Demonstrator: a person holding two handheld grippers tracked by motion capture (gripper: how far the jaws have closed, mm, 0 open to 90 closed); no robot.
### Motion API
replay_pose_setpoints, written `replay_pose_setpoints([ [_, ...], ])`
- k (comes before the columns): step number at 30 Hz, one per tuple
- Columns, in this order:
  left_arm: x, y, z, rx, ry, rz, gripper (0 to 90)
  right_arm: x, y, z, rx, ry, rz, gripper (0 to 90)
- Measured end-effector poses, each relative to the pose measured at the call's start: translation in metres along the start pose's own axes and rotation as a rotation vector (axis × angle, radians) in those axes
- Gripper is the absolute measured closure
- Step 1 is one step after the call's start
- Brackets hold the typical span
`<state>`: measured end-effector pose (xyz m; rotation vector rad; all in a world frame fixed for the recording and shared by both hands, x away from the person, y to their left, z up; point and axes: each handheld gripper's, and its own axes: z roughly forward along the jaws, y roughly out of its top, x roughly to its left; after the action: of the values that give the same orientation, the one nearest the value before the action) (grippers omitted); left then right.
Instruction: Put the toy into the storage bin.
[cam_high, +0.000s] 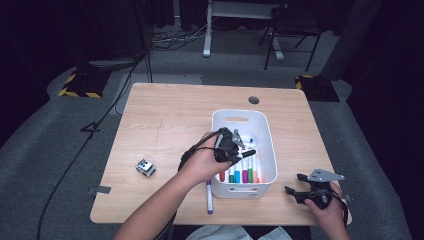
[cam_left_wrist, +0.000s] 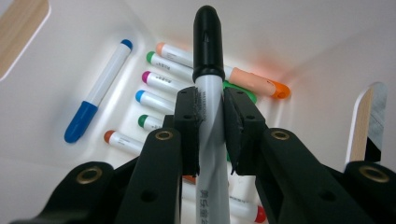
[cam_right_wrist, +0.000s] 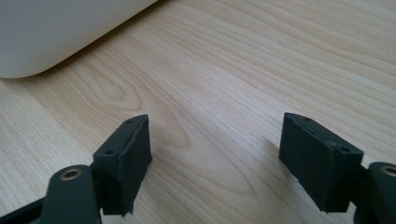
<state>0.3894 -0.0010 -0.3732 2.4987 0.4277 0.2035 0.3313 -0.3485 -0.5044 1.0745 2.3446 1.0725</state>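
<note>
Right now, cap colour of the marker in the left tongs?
Black cap on the marker, white-grey barrel; clearest in the left gripper view.

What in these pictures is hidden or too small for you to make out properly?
- Black-capped marker in the left gripper: its lower end is cut off by the bottom edge of the left gripper view.
- Markers in the white bin: partly covered by the hand in the high view.
- Small grey object on the table: too small to identify in the high view.
- Purple marker: its upper end is hidden under the forearm.
</note>
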Motion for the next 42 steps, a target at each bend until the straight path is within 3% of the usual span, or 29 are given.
replay_pose_setpoints([
  [1,-0.001,0.000,0.000,0.011,-0.017,-0.010,76.2,0.000,0.000,0.000,0.000,0.000,0.000,25.3],
  [8,-0.001,0.000,0.002,0.010,-0.013,-0.006,76.2,0.000,0.000,0.000,0.000,0.000,0.000,25.3],
  [10,-0.002,0.000,0.002,0.012,-0.014,-0.023,75.9,0.000,0.000,0.000,0.000,0.000,0.000,25.4],
  [11,0.000,0.000,0.002,-0.017,-0.009,-0.020,72.1,0.000,0.000,0.000,0.000,0.001,0.000,25.3],
  [13,0.001,-0.001,0.000,-0.065,0.021,-0.049,52.4,0.000,0.000,0.000,0.000,0.000,0.000,25.3],
  [16,0.003,-0.002,-0.009,-0.121,0.028,-0.074,38.8,0.000,0.000,0.000,0.000,0.000,-0.001,25.4],
  [20,0.004,-0.006,-0.025,-0.194,0.029,-0.103,34.9,-0.001,0.000,0.000,0.003,0.001,-0.004,25.3],
  [24,0.003,-0.013,-0.044,-0.255,0.058,-0.130,33.2,0.000,0.000,0.000,0.000,0.000,0.000,25.3],
  [30,0.004,-0.036,-0.069,-0.307,0.108,-0.180,32.2,0.000,0.000,0.000,0.001,0.000,-0.001,25.3],
  [34,0.004,-0.052,-0.075,-0.322,0.140,-0.224,32.2,0.000,0.000,0.000,0.005,-0.002,-0.011,25.3],
  [37,0.003,-0.064,-0.079,-0.324,0.137,-0.248,32.2,0.000,0.000,0.000,0.004,-0.003,-0.009,25.3],
  [38,0.004,-0.068,-0.081,-0.320,0.159,-0.247,32.2,0.000,0.000,0.000,0.003,-0.003,-0.003,25.3],
  [40,0.002,-0.078,-0.082,-0.321,0.155,-0.272,32.1,0.000,0.000,0.000,0.001,-0.001,0.003,25.3],
  [42,0.000,-0.088,-0.079,-0.319,0.189,-0.285,30.7,0.000,0.000,0.000,0.001,-0.001,0.003,25.3],
])
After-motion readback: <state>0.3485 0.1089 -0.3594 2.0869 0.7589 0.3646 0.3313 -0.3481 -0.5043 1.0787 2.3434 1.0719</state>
